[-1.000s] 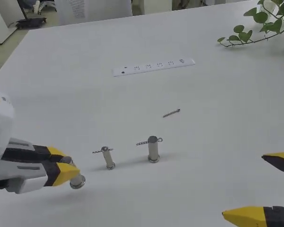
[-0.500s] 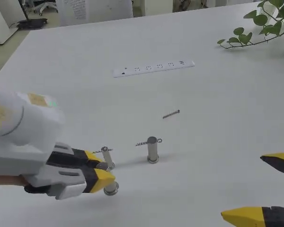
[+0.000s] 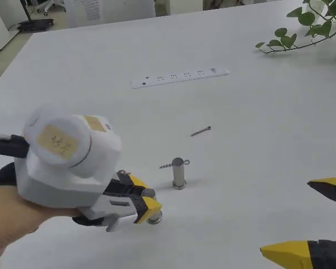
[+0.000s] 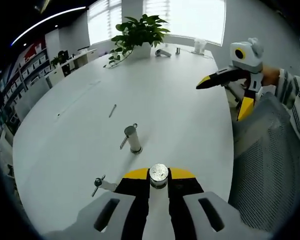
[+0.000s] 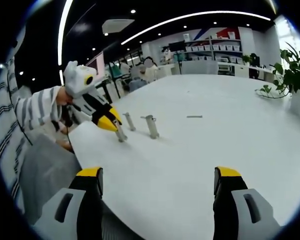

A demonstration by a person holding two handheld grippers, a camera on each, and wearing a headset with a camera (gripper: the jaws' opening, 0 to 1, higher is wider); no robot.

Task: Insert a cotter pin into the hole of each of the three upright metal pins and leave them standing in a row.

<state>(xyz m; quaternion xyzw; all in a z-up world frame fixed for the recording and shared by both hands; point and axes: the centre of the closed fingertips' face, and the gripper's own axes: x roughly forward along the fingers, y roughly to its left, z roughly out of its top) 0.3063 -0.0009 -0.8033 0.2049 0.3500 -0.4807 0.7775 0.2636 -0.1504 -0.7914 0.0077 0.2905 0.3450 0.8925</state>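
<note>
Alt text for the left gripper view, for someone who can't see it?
The left gripper is shut on a metal pin, seen end-on. A second pin beside the jaws and a third pin beyond each carry a cotter pin; a loose cotter pin lies farther off on the table, with the open right gripper upper right.

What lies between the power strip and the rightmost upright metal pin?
A loose cotter pin, lying flat between power strip and metal pin; the head view shows it.
</note>
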